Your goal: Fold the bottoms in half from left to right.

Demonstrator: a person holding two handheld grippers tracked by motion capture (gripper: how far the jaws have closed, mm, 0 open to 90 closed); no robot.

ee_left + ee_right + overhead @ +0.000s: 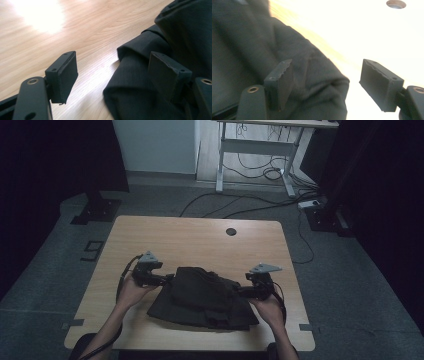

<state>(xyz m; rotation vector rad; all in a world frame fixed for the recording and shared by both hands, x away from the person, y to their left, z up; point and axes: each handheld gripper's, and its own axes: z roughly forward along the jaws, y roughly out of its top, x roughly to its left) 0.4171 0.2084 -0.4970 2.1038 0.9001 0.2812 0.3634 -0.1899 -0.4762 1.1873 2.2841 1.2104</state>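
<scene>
While both grippers sat at its sides, a dark garment lay crumpled in the lower middle of the high view, on the light wooden table. Fabric was near-black, matte, folded in thick layers with a raised hump at center and a small tab or pocket piece at its lower edge; garment type unclear. No brand, label or writing could be read anywhere.

Left gripper was at the cloth's left edge, held by the left hand. In the left gripper view its jaws stood apart, one over bare wood, the other over a fold of the cloth; contact unclear.

Right gripper was at the cloth's right edge, in the right hand. In the right gripper view jaws were apart, the cloth's edge between them, not clamped. A round hole sat in the table, upper middle.
</scene>
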